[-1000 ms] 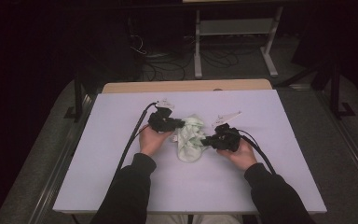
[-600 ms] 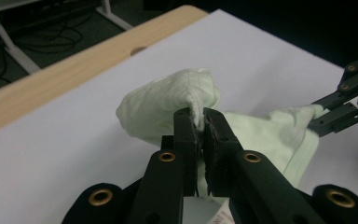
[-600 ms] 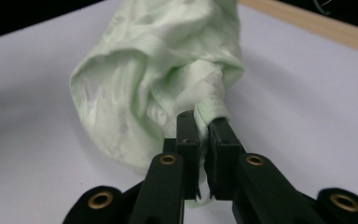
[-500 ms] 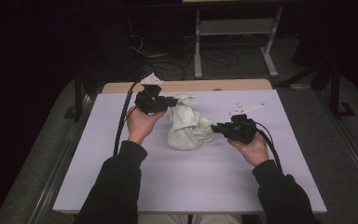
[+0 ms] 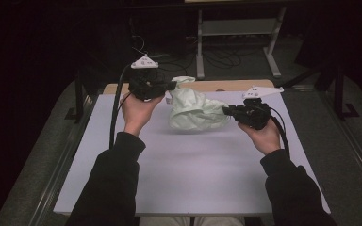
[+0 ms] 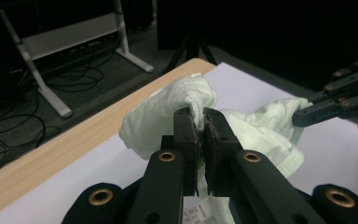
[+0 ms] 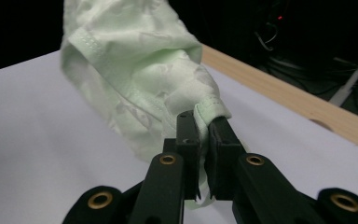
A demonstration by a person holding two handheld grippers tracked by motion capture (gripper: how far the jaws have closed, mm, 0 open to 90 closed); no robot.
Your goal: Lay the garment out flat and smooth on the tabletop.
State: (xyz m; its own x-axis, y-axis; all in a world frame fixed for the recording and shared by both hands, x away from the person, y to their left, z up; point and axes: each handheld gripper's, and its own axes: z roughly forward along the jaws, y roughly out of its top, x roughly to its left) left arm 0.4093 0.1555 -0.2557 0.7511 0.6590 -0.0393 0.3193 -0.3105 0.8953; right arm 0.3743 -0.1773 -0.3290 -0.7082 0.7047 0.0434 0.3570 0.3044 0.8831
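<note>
A pale green garment (image 5: 194, 109) hangs bunched above the white table (image 5: 188, 169), stretched between both grippers. My left gripper (image 5: 173, 86) pinches its upper left edge, raised near the table's far side. In the left gripper view the jaws are shut on a fold of the garment (image 6: 186, 100), with the left gripper (image 6: 200, 116) biting the cloth. My right gripper (image 5: 226, 111) clamps the garment's lower right hem. In the right gripper view the right gripper (image 7: 204, 122) is shut on the stitched hem of the garment (image 7: 135, 60). The other gripper's black jaw tip shows at the far right of the left gripper view.
A wooden strip (image 5: 226, 86) runs along the table's far edge. Beyond it the dark floor holds cables (image 5: 226, 56) and a grey metal stand (image 5: 238, 28). Bare white table surface lies below and in front of the garment.
Both hands have risen and moved apart, lifting the garment off the table and spreading it between them. The left hand went higher and farther back.
</note>
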